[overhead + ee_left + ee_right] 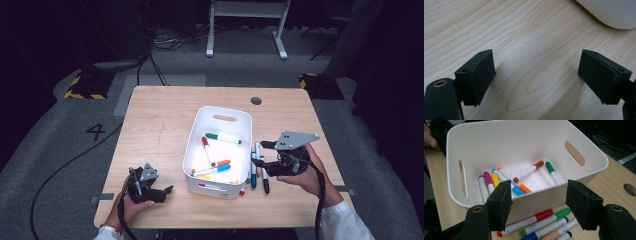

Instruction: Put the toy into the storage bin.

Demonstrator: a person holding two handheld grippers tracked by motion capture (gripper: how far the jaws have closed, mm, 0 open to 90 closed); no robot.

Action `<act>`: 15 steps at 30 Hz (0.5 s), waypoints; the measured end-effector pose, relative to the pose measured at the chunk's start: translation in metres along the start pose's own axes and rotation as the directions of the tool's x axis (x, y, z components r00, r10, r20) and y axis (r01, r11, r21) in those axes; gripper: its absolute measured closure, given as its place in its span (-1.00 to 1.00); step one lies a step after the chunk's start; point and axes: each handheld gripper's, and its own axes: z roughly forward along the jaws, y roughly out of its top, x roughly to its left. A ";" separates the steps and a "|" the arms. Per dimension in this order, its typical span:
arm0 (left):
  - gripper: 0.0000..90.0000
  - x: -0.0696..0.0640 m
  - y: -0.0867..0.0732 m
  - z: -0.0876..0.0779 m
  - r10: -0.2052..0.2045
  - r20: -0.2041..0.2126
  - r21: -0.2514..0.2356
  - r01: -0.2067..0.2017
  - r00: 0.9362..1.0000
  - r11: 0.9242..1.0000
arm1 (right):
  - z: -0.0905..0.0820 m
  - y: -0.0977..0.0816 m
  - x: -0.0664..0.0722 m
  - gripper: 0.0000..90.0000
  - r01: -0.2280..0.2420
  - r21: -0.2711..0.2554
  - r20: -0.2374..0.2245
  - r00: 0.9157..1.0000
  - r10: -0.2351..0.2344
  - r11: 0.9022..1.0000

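Black padded jaws of the right gripper stand apart with nothing between them, above a row of loose markers with red, green and blue caps on the pale wooden table. Just beyond them stands the white plastic handled bin, touching the nearest marker and holding more markers. At the table's near left corner, the left gripper is parted too, empty, near the bin's corner.
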 end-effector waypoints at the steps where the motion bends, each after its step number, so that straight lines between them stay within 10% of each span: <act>1: -0.69 0.000 0.000 0.000 0.000 0.000 0.000 0.000 1.000 1.000 | -0.001 -0.005 -0.001 -0.17 -0.009 -0.002 0.011 1.000 0.009 1.000; 15: -0.69 0.000 0.000 0.000 -0.001 -0.003 0.000 0.001 1.000 1.000 | 0.019 -0.072 -0.008 -0.21 -0.098 0.106 0.074 0.993 0.090 0.990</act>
